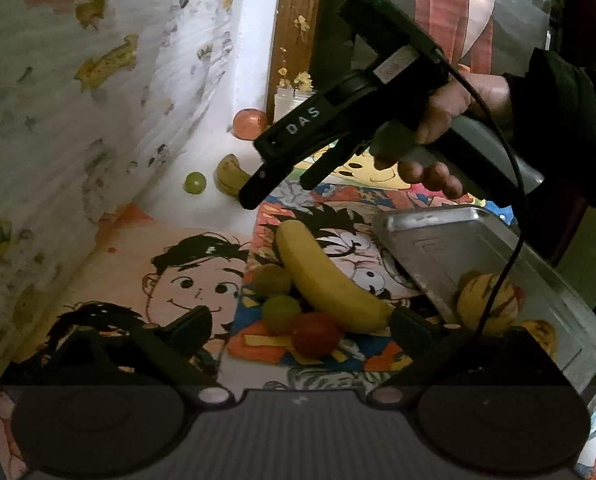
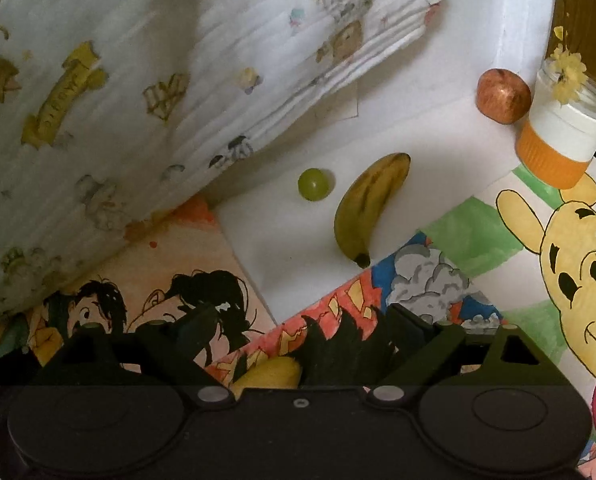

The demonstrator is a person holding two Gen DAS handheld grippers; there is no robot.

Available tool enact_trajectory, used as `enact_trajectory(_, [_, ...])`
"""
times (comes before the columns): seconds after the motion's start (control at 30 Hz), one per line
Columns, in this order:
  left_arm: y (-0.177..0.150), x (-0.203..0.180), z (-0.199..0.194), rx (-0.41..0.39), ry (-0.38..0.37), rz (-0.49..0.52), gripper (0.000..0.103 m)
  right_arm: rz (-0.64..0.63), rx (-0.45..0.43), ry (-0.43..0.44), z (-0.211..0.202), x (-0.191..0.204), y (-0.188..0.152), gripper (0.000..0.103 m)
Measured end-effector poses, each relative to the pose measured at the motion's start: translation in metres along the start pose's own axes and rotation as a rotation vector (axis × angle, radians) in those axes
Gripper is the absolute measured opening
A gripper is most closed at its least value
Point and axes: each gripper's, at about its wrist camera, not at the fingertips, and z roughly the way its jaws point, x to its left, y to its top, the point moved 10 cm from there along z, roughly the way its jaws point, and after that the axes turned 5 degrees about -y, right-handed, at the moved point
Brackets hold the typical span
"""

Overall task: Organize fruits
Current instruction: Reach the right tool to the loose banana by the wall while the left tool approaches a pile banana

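Both jaws stand wide apart and grip nothing. Between the fingers of the left gripper point(image 1: 301, 320) lies a cluster of fruit on the cartoon drawings point(image 1: 186, 280): a large yellow banana point(image 1: 325, 280), a green fruit point(image 1: 281, 312), a red fruit point(image 1: 315, 338) and a brownish-green fruit point(image 1: 272, 278) packed beside the banana. To the right, a tilted metal tray point(image 1: 437, 240) holds a striped yellow fruit point(image 1: 485, 304). The right gripper point(image 1: 276, 188), held by a hand point(image 1: 445, 120), hangs above the bench, pointing down towards a spotted banana point(image 2: 367, 204) and a green grape point(image 2: 313, 184), which lie apart on the white surface point(image 2: 290, 248). Farther back, a reddish apple point(image 2: 503, 96) sits just beside a jar point(image 2: 557, 136) with an orange lid. A patterned cloth point(image 2: 138, 100) rises on the left.
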Motion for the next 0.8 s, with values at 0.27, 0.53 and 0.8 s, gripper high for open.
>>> enact_trajectory(0.27, [-0.005, 0.000, 0.005, 0.025, 0.004, -0.027, 0.078, 0.007, 0.010, 0.006, 0.008, 0.001, 0.005, 0.087])
enact_trajectory(0.53, [0.008, 0.010, 0.008, -0.008, -0.010, -0.095, 0.078, 0.018, -0.009, -0.027, 0.010, -0.005, 0.011, 0.083])
enact_trajectory(0.8, [0.019, 0.031, 0.031, 0.001, -0.006, -0.219, 0.070, 0.050, -0.032, -0.085, 0.025, -0.024, 0.028, 0.079])
